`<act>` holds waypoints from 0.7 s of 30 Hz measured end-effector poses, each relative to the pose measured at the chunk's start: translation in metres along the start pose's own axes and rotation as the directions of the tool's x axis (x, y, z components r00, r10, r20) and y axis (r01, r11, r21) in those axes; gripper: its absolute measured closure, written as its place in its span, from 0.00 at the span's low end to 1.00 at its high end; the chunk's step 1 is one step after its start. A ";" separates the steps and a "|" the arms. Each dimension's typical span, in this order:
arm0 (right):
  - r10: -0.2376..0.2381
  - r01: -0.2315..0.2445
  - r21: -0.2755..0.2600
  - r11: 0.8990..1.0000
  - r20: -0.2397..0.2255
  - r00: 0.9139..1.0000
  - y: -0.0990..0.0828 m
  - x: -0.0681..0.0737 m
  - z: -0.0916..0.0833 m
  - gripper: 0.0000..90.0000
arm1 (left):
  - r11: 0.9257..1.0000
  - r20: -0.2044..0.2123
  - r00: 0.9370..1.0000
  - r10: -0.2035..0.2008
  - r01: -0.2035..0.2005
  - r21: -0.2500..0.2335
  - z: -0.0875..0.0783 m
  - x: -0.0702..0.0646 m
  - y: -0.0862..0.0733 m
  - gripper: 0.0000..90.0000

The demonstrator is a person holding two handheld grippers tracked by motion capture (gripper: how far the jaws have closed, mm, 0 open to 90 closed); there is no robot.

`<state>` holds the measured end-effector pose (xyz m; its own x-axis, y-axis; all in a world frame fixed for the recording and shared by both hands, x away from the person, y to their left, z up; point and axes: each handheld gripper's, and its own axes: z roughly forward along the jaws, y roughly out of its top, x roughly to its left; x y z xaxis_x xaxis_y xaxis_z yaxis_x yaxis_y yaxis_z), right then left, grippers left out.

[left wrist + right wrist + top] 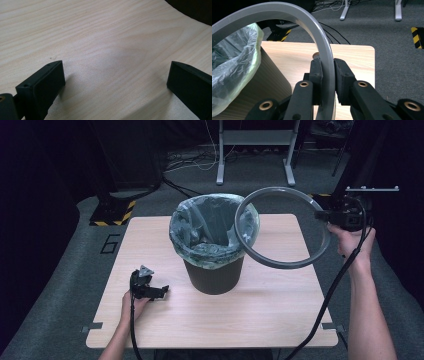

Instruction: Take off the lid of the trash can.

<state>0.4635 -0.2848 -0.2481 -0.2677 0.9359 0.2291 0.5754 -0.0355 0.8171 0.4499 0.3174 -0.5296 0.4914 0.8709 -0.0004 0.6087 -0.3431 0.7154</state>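
A dark waste bin [214, 275] lined with a pale plastic bag [200, 237] stands in the middle of the wooden table [280, 295]. My right gripper [324, 216] is shut on a grey ring [285, 264], held in the air to the right of the bin, its left part over the bin's rim. In the right gripper view the ring [322, 47] runs between the pads [315, 72] and arcs over the bag [234, 65]. My left gripper [159, 291] rests low at the table's front left, open, with bare wood [115, 62] between its fingertips.
The table's right edge [372, 70] drops to grey carpet. Behind the table are a metal stand [255, 150], floor cables [185, 162] and a yellow-black striped base [112, 212]. A cable [330, 300] trails from the right gripper across the table's right side.
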 end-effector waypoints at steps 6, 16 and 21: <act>0.016 -0.016 -0.010 1.000 0.008 1.000 -0.001 -0.008 -0.004 0.86 | 1.000 -0.009 1.000 -0.010 0.010 -0.002 0.001 -0.001 0.000 0.02; 0.030 -0.030 -0.014 0.999 0.032 0.999 -0.006 -0.020 -0.008 0.86 | 1.000 -0.012 1.000 -0.014 0.014 -0.002 0.001 -0.002 0.000 0.02; 0.041 -0.041 -0.010 0.999 0.045 0.998 -0.012 -0.029 -0.010 0.86 | 1.000 -0.013 1.000 -0.015 0.015 -0.003 0.001 -0.002 0.000 0.02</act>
<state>0.4570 -0.3145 -0.2590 -0.2090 0.9483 0.2388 0.5781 -0.0772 0.8123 0.4497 0.3155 -0.5299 0.4743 0.8803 -0.0018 0.6140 -0.3294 0.7173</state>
